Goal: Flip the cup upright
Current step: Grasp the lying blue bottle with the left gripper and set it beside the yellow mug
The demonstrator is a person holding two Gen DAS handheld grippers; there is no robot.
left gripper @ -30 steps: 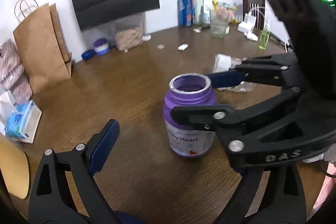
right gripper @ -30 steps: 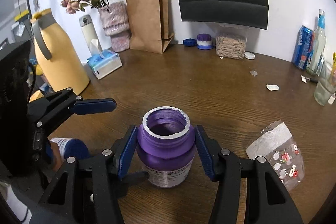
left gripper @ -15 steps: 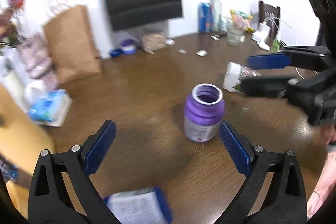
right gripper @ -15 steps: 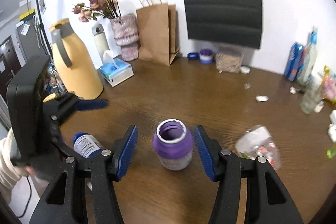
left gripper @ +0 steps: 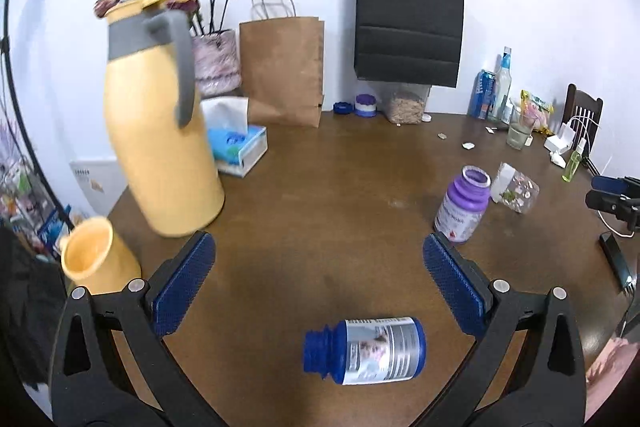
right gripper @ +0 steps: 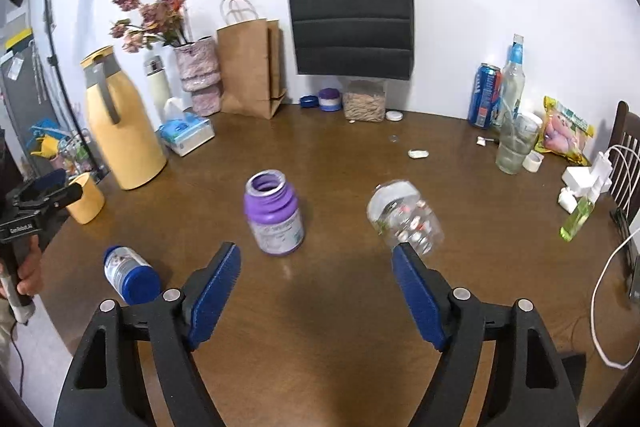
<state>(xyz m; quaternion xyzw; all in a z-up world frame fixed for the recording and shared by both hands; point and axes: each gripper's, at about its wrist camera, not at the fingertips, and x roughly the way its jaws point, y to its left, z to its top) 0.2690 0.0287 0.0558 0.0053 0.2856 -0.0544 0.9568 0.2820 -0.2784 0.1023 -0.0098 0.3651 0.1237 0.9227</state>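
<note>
On the wooden table (right gripper: 360, 147), a blue bottle (right gripper: 129, 273) lay on its side at the near left before the released left gripper (left gripper: 318, 281), the purple cup (right gripper: 274, 213) stood upright mid-table, and the right gripper (right gripper: 316, 291) gaped empty near it.

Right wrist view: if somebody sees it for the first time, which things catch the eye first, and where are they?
The purple bottle stands upright and open in the middle of the brown table. To its right a clear jar lies on its side, and at the near left a blue bottle also lies down. At the back, a big black bag stands against the white wall, and a tall yellow jug stands on the left.
</note>
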